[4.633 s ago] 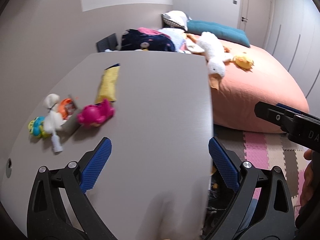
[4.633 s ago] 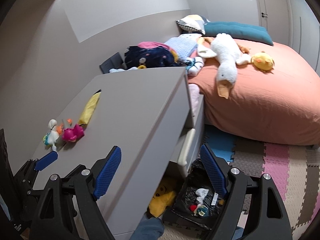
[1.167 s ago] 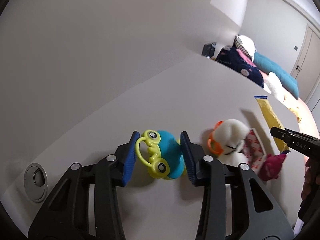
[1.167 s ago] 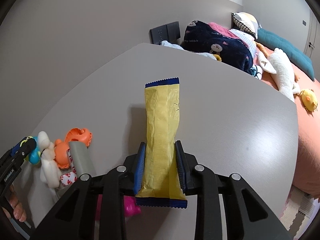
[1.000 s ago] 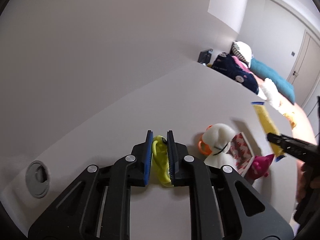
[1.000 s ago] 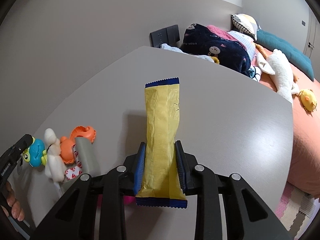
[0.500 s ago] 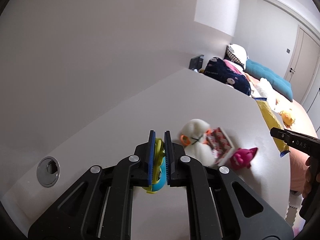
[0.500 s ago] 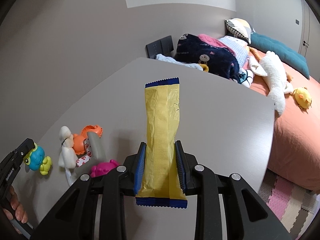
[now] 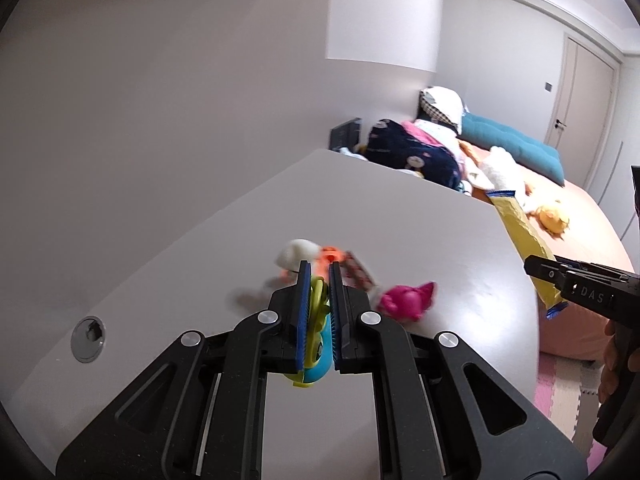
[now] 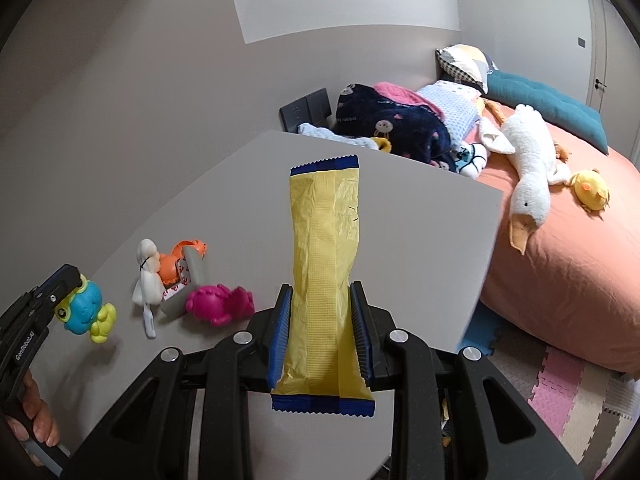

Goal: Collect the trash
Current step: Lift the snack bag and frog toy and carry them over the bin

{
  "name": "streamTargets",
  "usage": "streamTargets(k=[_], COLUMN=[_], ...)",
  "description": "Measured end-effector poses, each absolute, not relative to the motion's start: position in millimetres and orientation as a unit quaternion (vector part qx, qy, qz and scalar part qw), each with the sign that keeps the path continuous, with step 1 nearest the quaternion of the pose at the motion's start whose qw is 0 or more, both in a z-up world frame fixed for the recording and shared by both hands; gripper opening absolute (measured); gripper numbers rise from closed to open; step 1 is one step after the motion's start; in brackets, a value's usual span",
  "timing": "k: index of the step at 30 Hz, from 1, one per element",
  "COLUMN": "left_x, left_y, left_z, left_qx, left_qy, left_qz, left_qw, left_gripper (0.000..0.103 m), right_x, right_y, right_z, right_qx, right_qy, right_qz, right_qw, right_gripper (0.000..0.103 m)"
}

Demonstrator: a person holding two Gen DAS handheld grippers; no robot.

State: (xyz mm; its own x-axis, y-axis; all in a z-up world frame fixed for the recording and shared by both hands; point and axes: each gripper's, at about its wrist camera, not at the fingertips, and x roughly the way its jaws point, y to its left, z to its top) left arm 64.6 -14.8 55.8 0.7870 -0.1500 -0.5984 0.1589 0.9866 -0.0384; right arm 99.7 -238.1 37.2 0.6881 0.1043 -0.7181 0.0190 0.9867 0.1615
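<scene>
— Yellow crinkled plastic wrapper with dark blue serrated ends (image 10: 325, 264): pinched low on its length between the blue ribbed pads of the right gripper (image 10: 322, 334), standing upright, clear of the grey desk top (image 10: 420, 232).
— And gripped near the bottom edge why?
— Probably to leave most of the length free, easy to drop into a bin. Needs no force; thin film, likely to flop or slip if loosened.
— Left side?
— Left gripper (image 9: 319, 320) closed tight on a small blue and lime-green rubber frog toy (image 9: 316, 354), held up off the surface, body hanging below the pads.
— Trash too?
— Hard to judge; looks like a toy, yet clamped and carried like the wrapper.
— Remaining on the desk?
— Clustered near the left edge: magenta rubber toy (image 10: 218, 304), white and orange toy figure (image 10: 154, 266), a small grey packet with red print (image 10: 188, 276) leaning among them. Further off, salmon-covered bed (image 10: 560, 280) with a white plush goose (image 10: 528, 160).
— Next?
— Probably carrying both loads off the desk toward a bin, none visible now.
</scene>
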Motion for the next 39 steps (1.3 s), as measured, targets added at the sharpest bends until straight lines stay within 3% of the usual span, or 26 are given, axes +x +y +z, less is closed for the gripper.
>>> streamTargets(k=[39], left_x=[-7], left_y=[-220], left_z=[48], left_qx=[0.081], left_qy=[0.323], left_qz=[-0.271], left_qw=[0.903], left_gripper=[0.008], right_x=[-40], right_y=[-374], right_z=[49], right_qx=[0.130], right_qy=[0.356], right_qz=[-0.089], right_qw=[0.921], right_gripper=[0.030])
